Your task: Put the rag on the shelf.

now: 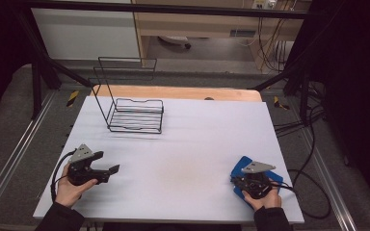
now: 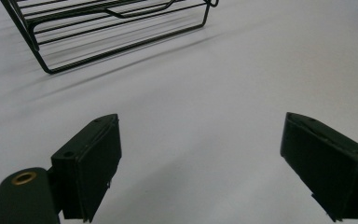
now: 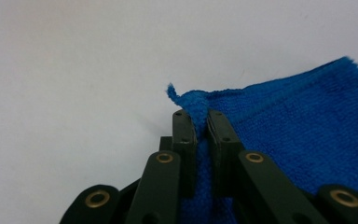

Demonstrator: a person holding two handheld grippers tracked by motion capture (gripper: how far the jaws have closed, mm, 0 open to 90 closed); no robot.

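Two grippers: right gripper point(image 3: 201, 122) pinches blue cloth point(image 3: 303, 130) corner near table point(image 1: 188, 144) edge; left gripper point(image 2: 200, 163) wide over bare surface.

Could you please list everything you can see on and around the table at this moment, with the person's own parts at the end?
Table top: one, white, centre of the high view, with a wooden strip along its far edge.
Wire rack: one, black, far left part of the table, standing apart from both claws.
Cloth: one, blue, near right corner of the table, lying mostly flat with one corner pinched up.
Frame bars: black, around and above the table.
Cables: black, on the floor to the right.
Left claw: one, black, near left, jaws wide apart over bare table, held in the left hand.
Right claw: one, black, jaws closed on the cloth corner, held in the right hand.
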